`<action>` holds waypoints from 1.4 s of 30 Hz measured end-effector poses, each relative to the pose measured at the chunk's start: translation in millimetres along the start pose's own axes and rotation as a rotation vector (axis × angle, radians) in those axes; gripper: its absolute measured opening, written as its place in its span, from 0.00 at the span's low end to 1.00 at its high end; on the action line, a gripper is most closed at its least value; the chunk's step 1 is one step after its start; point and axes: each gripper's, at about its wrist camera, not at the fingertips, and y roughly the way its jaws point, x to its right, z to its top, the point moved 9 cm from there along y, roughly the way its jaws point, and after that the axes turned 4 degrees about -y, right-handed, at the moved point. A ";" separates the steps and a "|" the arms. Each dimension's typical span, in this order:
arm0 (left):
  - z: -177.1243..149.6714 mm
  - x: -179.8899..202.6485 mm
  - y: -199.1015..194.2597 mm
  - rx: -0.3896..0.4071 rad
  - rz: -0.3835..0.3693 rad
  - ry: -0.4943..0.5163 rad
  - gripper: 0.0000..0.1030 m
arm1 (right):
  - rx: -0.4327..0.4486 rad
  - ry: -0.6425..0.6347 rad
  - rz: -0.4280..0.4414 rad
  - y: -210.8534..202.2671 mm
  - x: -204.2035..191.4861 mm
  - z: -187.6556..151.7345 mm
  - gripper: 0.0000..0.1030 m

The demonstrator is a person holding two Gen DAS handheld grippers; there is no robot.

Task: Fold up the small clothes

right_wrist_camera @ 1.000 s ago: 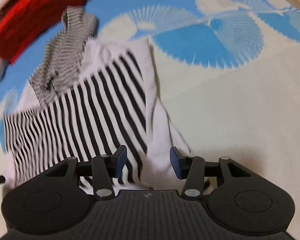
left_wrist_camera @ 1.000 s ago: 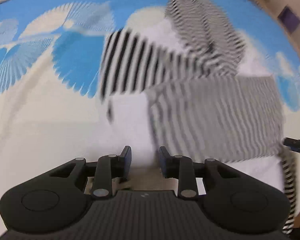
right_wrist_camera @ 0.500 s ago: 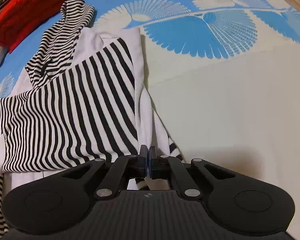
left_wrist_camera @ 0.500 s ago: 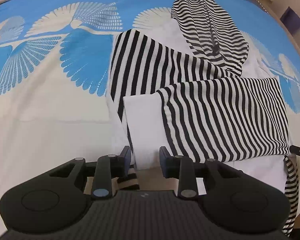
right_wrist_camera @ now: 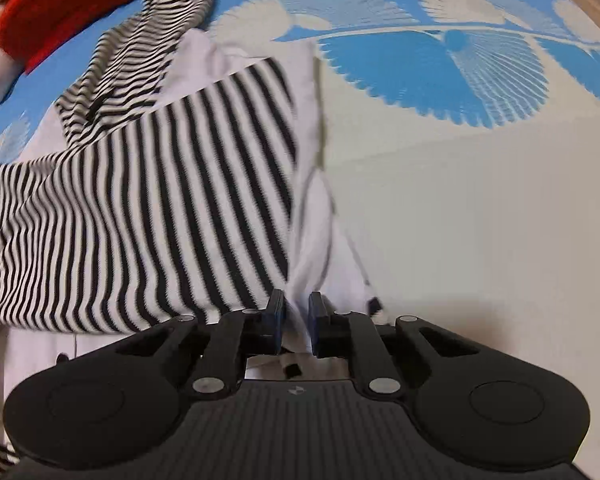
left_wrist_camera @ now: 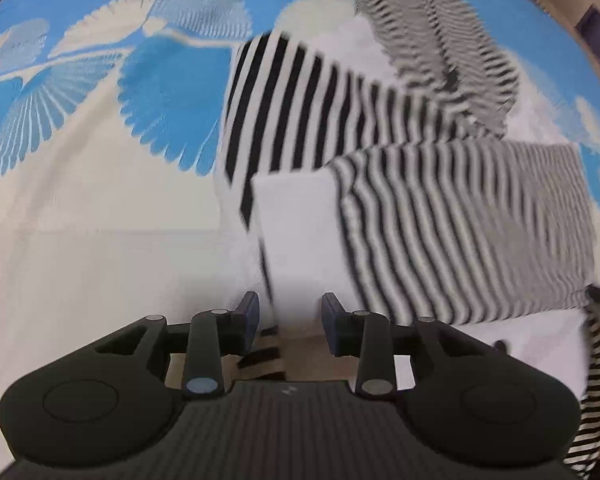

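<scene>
Left wrist view. Picture smeared by motion. A black-and-white striped garment (left_wrist_camera: 400,184) lies partly folded on a bed sheet (left_wrist_camera: 80,240) printed with blue and cream fan shapes. One sleeve, finely striped, is laid flat across the white body of the garment; a broader-striped panel sits behind it, and a bunched striped piece lies beyond that, toward the far edge of the bed. The left tongs (left_wrist_camera: 290,322) point steeply down at the near hem. Their jaws stand apart and are widening. White cloth and a bit of striped hem show in the gap, but neither pad presses on them. Cream sheet is bare to the left of the garment.

Right wrist view. The same striped garment (right_wrist_camera: 148,208) fills the left half of the frame, its white right edge running down toward the camera. The right tongs (right_wrist_camera: 297,322) sit at that edge, jaws narrowly apart and opening. A fold of white cloth stands between the blue pads; I cannot tell whether they touch it. A red garment (right_wrist_camera: 72,4) lies bunched at the far left corner of the bed, well apart from the striped one. The sheet (right_wrist_camera: 480,220) to the right is bare cream, blue fans beyond.
</scene>
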 end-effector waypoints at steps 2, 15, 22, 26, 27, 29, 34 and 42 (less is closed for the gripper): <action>-0.6 -1.3 4.1 -0.006 0.012 0.007 0.37 | 0.001 0.018 -0.018 -4.4 5.4 2.6 0.11; 42.4 39.3 -59.3 0.329 -0.008 0.040 0.53 | 0.281 -0.046 0.073 -69.3 -32.8 57.1 0.47; 66.6 44.8 -77.1 0.434 -0.025 -0.042 0.65 | 0.334 -0.165 -0.038 -76.7 -44.2 75.0 0.47; 77.3 45.1 -93.6 0.543 0.040 -0.018 0.73 | 0.314 -0.171 -0.081 -72.9 -37.7 83.3 0.47; 80.1 45.3 -96.4 0.561 0.052 -0.015 0.73 | 0.314 -0.170 -0.091 -74.4 -36.1 83.9 0.47; 84.8 44.5 -98.5 0.580 0.058 -0.014 0.73 | 0.322 -0.171 -0.114 -78.3 -30.9 87.5 0.47; 104.2 51.7 -94.9 0.554 0.044 0.007 0.72 | 0.303 -0.159 -0.179 -79.1 -12.7 99.7 0.47; 219.2 83.6 -38.9 0.492 0.044 0.027 0.13 | 0.299 -0.217 -0.257 -81.2 -0.3 112.7 0.47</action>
